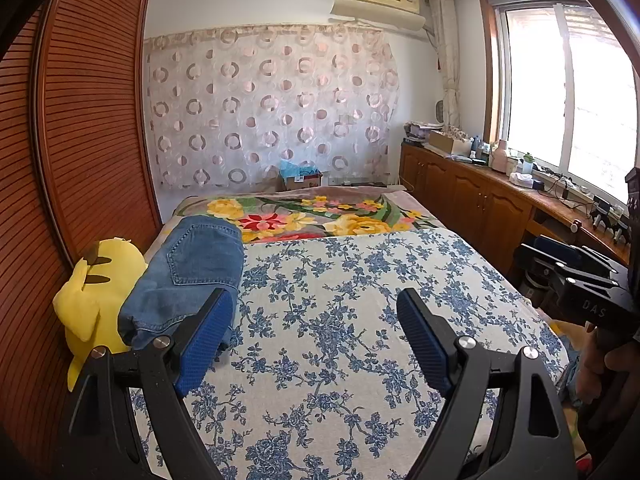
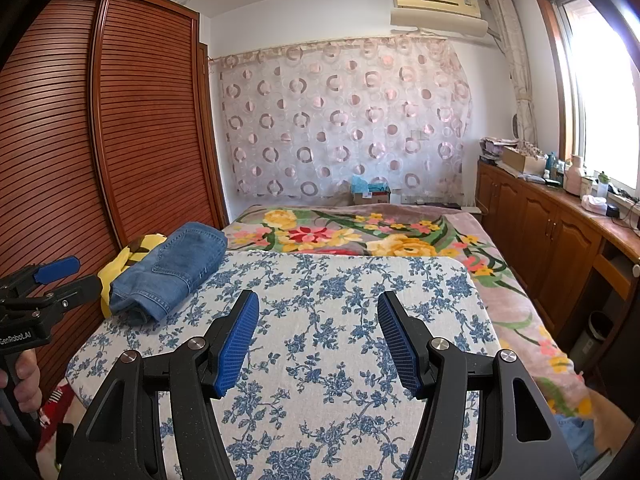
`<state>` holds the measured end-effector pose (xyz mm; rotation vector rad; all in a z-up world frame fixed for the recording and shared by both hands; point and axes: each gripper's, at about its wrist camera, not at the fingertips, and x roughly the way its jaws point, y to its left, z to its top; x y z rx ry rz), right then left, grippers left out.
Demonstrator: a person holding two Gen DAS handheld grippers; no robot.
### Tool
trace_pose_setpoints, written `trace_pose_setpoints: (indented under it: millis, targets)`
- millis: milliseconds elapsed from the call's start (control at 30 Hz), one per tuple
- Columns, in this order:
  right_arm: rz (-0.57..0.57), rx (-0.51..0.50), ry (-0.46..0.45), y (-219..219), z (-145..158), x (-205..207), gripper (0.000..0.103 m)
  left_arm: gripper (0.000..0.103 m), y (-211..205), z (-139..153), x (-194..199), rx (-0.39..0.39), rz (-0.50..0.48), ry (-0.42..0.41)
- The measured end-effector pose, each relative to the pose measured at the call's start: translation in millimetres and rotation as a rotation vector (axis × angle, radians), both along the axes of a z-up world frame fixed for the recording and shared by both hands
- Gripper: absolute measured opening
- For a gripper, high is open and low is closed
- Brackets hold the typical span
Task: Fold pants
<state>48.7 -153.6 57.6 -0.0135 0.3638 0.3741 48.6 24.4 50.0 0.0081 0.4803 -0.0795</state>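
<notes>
A folded pair of blue jeans lies at the far left of the blue-flowered pad on the bed, back pocket up. In the right wrist view the jeans sit ahead and to the left. My left gripper hovers open over the pad, nothing between its blue pads; its left finger overlaps the near end of the jeans in the picture. My right gripper is open and empty above the pad's middle. Each gripper shows at the edge of the other's view, the right gripper and the left gripper.
A yellow plush toy lies between the jeans and the slatted wooden wardrobe. A flowered blanket covers the far bed. Wooden cabinets with clutter run along the window at right. Some blue fabric shows at the bed's lower right.
</notes>
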Motion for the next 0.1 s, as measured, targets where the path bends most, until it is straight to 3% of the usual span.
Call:
trace_pose_setpoints:
  millis: [100]
  targets:
    - [-0.003, -0.001, 0.0, 0.0, 0.7, 1.5, 0.064, 0.085, -0.8, 0.1, -0.6, -0.001, 0.001, 0.002]
